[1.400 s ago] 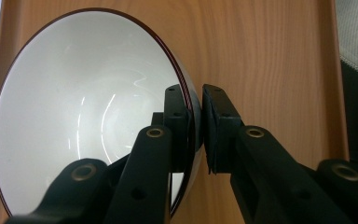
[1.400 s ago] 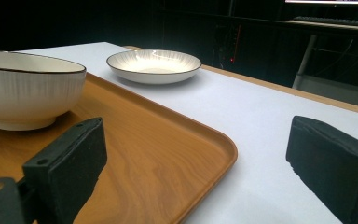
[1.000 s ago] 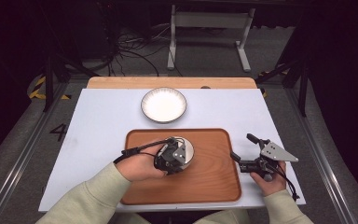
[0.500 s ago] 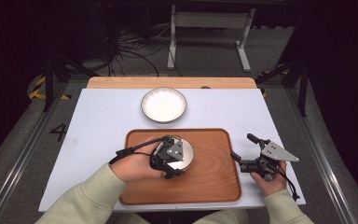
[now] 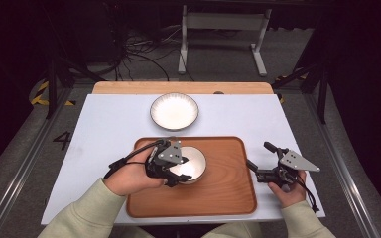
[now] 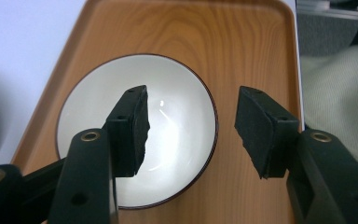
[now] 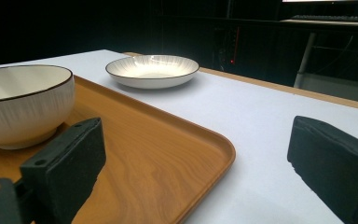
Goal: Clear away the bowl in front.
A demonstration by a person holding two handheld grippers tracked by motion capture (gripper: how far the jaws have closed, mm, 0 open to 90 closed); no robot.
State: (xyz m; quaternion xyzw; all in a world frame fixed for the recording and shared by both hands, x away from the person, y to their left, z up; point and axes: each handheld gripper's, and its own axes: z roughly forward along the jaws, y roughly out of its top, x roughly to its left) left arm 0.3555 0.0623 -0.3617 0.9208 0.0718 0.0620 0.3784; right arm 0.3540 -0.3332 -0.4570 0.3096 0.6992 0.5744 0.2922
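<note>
A white bowl (image 5: 193, 162) with a dark rim stands on the wooden tray (image 5: 218, 198), left of its middle. My left gripper (image 5: 174, 171) hovers at the bowl's left rim. In the left gripper view its jaws have just been opening; the left gripper (image 6: 192, 93) is open above the bowl (image 6: 177, 140), one pad over the inside and one outside the rim, neither pressing. My right gripper (image 5: 259, 155) lies on the table just right of the tray, open and empty. In the right gripper view, the right gripper (image 7: 196, 126) looks across the tray corner (image 7: 168, 154) toward the bowl (image 7: 23, 102).
A shallow white plate (image 5: 174, 111) with a ribbed pattern sits on the white tabletop beyond the tray, also in the right gripper view as the plate (image 7: 151, 70). A wooden strip (image 5: 129, 88) edges the table's far side. Cables and a metal stand lie on the floor behind.
My left gripper has drawn back to the left and risen slightly, so more of the bowl shows. The bowl stays on the tray. The right gripper has not moved.
</note>
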